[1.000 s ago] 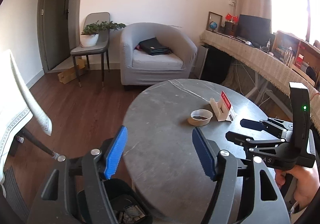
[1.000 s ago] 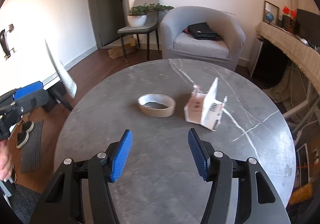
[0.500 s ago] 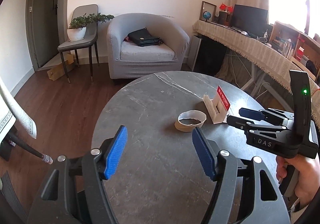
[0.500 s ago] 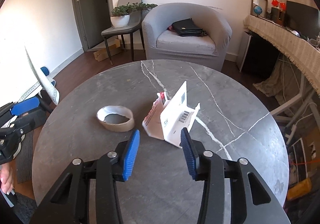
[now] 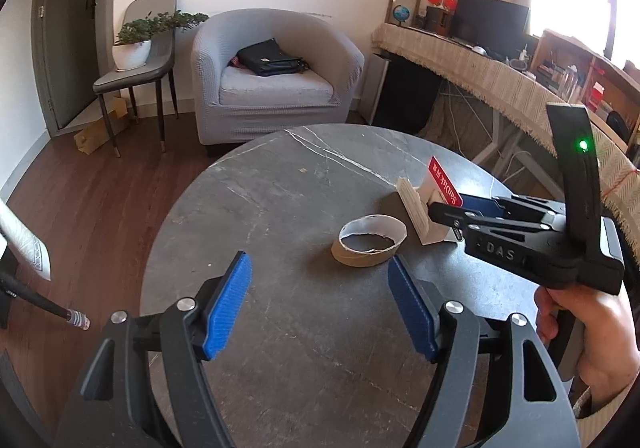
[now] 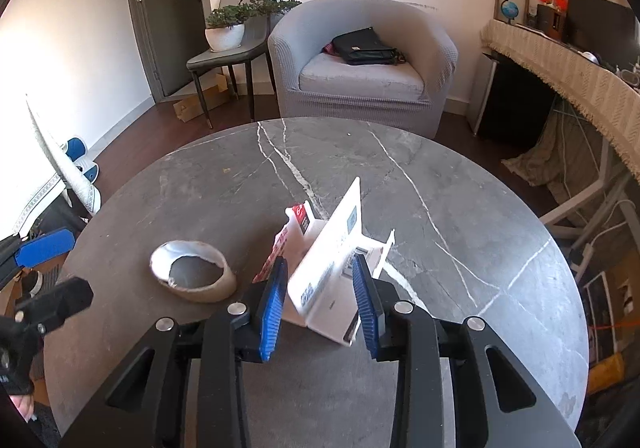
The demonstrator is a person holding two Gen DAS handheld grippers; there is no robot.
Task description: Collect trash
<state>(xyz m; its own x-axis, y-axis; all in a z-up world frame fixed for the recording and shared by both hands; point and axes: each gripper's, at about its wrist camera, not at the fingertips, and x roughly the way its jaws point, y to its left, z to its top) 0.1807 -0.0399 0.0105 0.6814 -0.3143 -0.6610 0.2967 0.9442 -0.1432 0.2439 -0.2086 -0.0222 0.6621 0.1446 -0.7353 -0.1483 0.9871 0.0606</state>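
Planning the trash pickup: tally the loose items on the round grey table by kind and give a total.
Empty brown cardboard tape ring: 1
Torn-open white and red card packaging: 1
Total: 2, both resting on the round grey marble table.

**Left claw wide above the bench, right claw at the packet**

The left claw (image 5: 320,304) fills the lower frame, blue pads spread and opening, nothing between them, over the round grey bench (image 5: 280,208). Just beyond its right pad lies a cardboard tape ring (image 5: 370,242). At centre right, the right claw (image 5: 452,208), gripped by a hand (image 5: 592,328), reaches the opened white-and-red packet (image 5: 424,204); contact is probably close, though hidden.
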